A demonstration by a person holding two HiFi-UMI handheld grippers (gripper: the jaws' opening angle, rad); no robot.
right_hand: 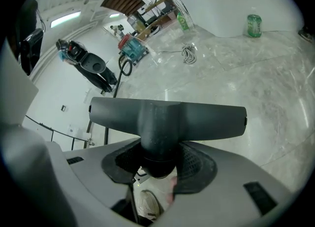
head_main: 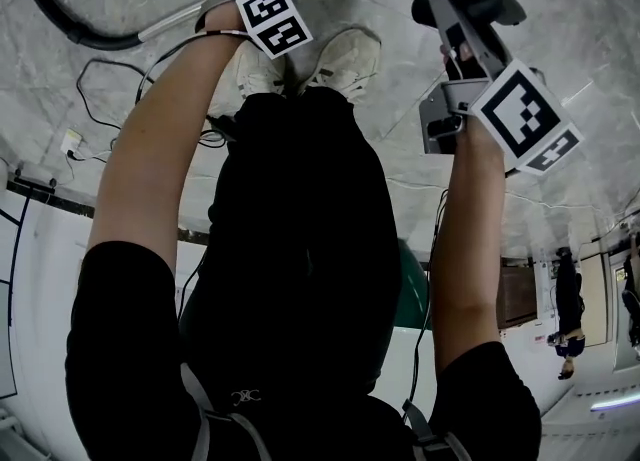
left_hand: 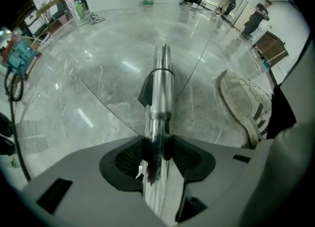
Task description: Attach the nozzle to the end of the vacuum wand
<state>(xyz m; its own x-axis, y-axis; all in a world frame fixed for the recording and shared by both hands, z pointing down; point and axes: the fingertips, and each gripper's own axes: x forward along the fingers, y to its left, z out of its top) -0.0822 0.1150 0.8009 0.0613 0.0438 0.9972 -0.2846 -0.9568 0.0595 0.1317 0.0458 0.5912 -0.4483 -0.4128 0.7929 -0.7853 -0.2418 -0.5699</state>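
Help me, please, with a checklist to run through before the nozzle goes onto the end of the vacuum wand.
1. Jaws of the left gripper on the vacuum wand: ok, pads meet both sides of the tube.
2. Jaws of the right gripper on the nozzle: ok, clamped round its neck.
3. Wand's far tip bare: ok, nothing is fitted on it.
4. Nozzle lined up with that tip: not ok, the head view shows it off to the right, not joined.
5. Nozzle's socket unblocked: cannot tell, hidden.
6. Clearance from the shoe: ok, it lies beside the wand, not touching.
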